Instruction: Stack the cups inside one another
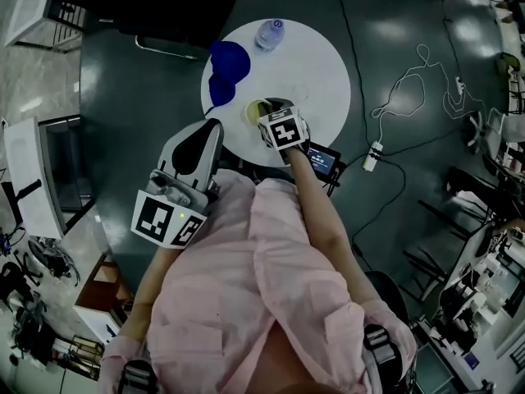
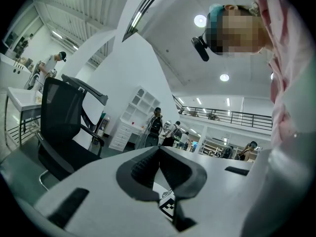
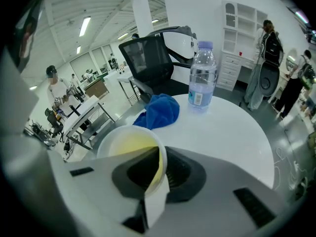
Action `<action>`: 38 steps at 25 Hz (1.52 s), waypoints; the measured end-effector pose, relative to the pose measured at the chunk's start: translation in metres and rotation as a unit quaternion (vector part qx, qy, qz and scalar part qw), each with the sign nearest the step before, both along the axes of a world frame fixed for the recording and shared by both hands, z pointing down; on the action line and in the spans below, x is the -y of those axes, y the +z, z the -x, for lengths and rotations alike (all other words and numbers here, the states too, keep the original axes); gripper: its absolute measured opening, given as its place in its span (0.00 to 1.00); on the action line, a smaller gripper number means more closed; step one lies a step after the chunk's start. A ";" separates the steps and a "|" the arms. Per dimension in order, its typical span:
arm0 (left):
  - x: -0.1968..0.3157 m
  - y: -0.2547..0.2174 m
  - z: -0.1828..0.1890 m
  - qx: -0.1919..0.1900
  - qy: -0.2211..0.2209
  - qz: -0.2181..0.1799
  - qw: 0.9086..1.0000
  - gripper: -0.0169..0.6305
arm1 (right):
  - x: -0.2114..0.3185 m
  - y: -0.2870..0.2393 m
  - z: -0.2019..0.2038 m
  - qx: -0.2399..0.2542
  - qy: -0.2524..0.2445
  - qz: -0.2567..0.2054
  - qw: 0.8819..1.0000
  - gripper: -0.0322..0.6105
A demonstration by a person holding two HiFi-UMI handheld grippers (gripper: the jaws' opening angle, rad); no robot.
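A pale yellow cup [image 3: 126, 144] stands on the round white table [image 3: 232, 132] near its front edge. My right gripper [image 3: 160, 154] is shut on the cup's rim, one jaw inside the cup and one outside. In the head view the cup [image 1: 256, 112] shows just left of the right gripper [image 1: 271, 109], which points steeply down. My left gripper [image 1: 212, 130] hangs off the table's left front edge, near the person's body. It points level, and its jaws [image 2: 159, 149] meet at the tips with nothing between them. I see no other cup.
A blue cloth [image 1: 225, 68] lies at the table's left edge and a clear water bottle [image 1: 270, 34] stands at the far side. A black office chair [image 3: 148, 58] stands behind the table. A small screen device [image 1: 322, 161] and a power strip with cables [image 1: 376, 154] lie to the right.
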State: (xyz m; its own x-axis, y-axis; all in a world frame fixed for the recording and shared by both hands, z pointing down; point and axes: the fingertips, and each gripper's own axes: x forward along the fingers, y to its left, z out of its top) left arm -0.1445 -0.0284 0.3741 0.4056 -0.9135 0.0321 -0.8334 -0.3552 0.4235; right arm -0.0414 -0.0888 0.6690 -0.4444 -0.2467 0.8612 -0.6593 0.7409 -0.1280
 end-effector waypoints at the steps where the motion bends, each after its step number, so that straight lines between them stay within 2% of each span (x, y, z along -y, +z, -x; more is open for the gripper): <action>1: 0.000 0.000 -0.002 -0.001 0.002 0.000 1.000 0.05 | -0.001 -0.004 0.001 0.007 0.003 -0.003 1.000 0.11; 8: -0.005 -0.001 -0.035 0.002 0.030 0.001 1.000 0.05 | -0.004 -0.048 -0.011 0.062 0.028 -0.041 0.997 0.11; 18: -0.012 -0.007 -0.084 0.010 0.037 -0.006 0.999 0.05 | 0.007 -0.115 -0.050 0.140 0.057 -0.111 0.982 0.11; 29: -0.024 -0.014 -0.122 0.015 0.024 -0.026 0.999 0.05 | 0.004 -0.204 -0.098 0.230 0.087 -0.193 0.950 0.11; 38: -0.032 -0.005 -0.149 0.035 0.020 -0.032 0.999 0.05 | -0.007 -0.252 -0.146 0.292 0.121 -0.233 0.920 0.11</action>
State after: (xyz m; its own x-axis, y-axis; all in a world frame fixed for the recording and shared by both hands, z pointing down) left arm 0.0048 0.0040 0.3693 0.4404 -0.8978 0.0043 -0.8452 -0.4130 0.3393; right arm 0.1048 -0.0813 0.4172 -0.6816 -0.6804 0.2690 -0.7313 0.6460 -0.2189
